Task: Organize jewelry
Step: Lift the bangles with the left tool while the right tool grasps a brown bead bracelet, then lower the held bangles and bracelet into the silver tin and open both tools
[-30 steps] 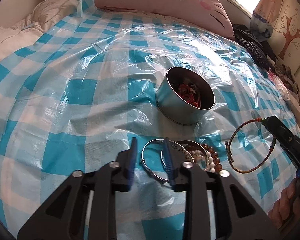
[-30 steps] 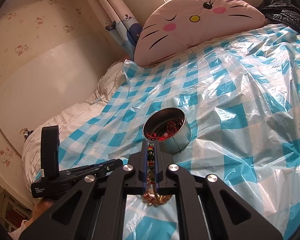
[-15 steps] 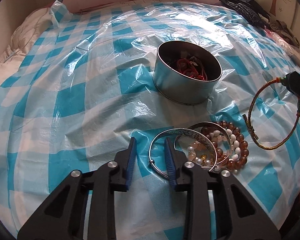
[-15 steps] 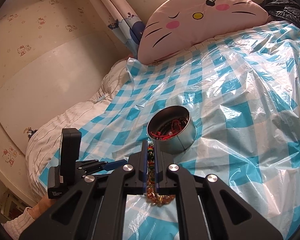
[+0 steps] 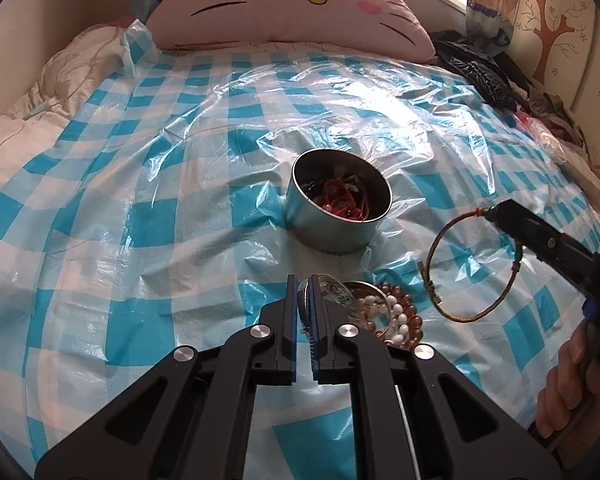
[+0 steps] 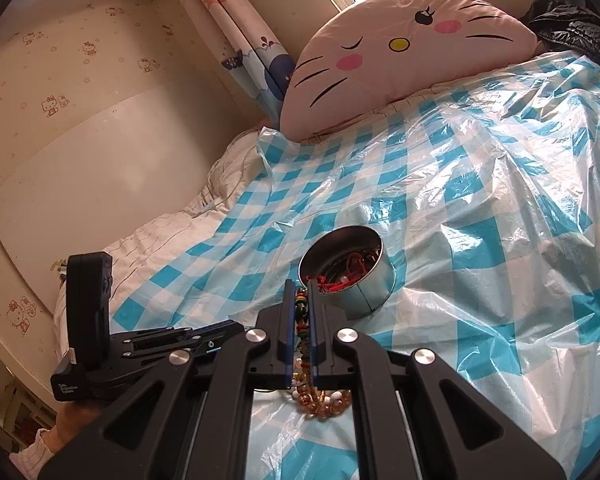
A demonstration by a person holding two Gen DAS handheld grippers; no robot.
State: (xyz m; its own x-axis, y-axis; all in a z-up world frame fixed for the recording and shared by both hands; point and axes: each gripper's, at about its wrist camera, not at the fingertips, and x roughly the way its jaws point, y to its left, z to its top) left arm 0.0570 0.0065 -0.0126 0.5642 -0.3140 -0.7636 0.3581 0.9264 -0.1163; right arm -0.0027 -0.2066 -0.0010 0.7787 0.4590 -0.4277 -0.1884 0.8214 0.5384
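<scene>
The left gripper (image 5: 305, 300) has just pinched its fingers closed on the silver bangle (image 5: 332, 286), at 6 o'clock from the tin (image 5: 332, 232) on the bed (image 5: 140, 200). The right gripper (image 6: 300, 312) stays clamped on the woven bracelet (image 5: 476, 264). Both seem ready for the tin.

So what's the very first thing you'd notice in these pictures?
Probably the big pink cat-face pillow at the head of the bed, above the shiny blue-and-white checked plastic sheet. Next, the round metal tin in the middle of the sheet, full of red cords. Near it, the right tool holds up a thin woven bracelet, and the left tool is shut on a silver bangle beside a heap of beads.
</scene>
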